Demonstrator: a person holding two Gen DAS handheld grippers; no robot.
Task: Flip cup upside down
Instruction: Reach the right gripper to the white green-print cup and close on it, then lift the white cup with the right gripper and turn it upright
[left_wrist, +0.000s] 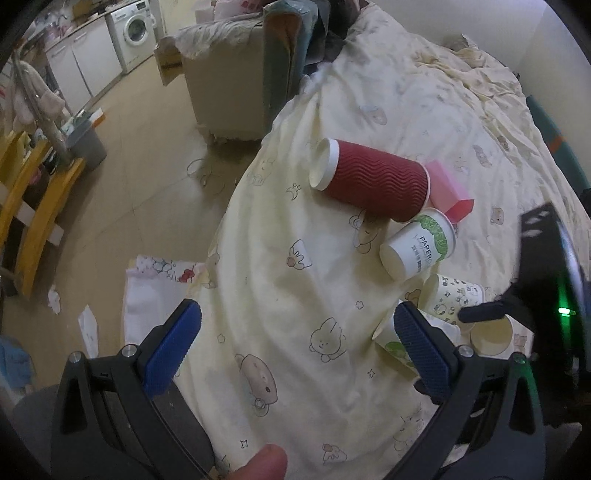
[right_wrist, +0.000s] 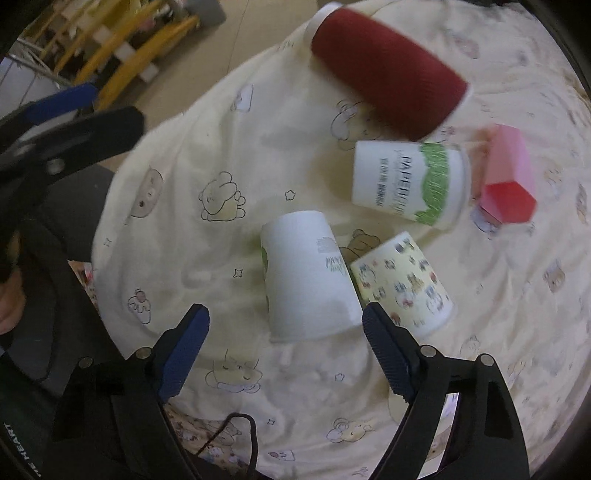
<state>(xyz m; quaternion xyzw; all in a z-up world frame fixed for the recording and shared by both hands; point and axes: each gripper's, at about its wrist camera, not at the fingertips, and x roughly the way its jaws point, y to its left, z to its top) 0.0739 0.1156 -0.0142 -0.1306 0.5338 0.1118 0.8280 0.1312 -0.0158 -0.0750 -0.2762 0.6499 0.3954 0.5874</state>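
Note:
Several paper cups lie on their sides on a cream cartoon-print bedsheet (right_wrist: 229, 147). A red ribbed cup (right_wrist: 388, 70) lies farthest; it also shows in the left wrist view (left_wrist: 373, 181). A white cup with a green band (right_wrist: 406, 182) lies below it, and in the left wrist view (left_wrist: 419, 245). A plain white cup (right_wrist: 306, 284) lies just ahead of my right gripper (right_wrist: 284, 354), which is open and empty. A cartoon-print cup (right_wrist: 404, 282) touches its right side. My left gripper (left_wrist: 295, 343) is open and empty over bare sheet, left of the cups.
A pink box (right_wrist: 508, 177) lies right of the green-band cup. The bed edge drops to a tiled floor (left_wrist: 147, 177) on the left, with scattered paper, a covered armchair (left_wrist: 229, 74), yellow wooden furniture (left_wrist: 37, 206) and a washing machine (left_wrist: 135, 26) beyond.

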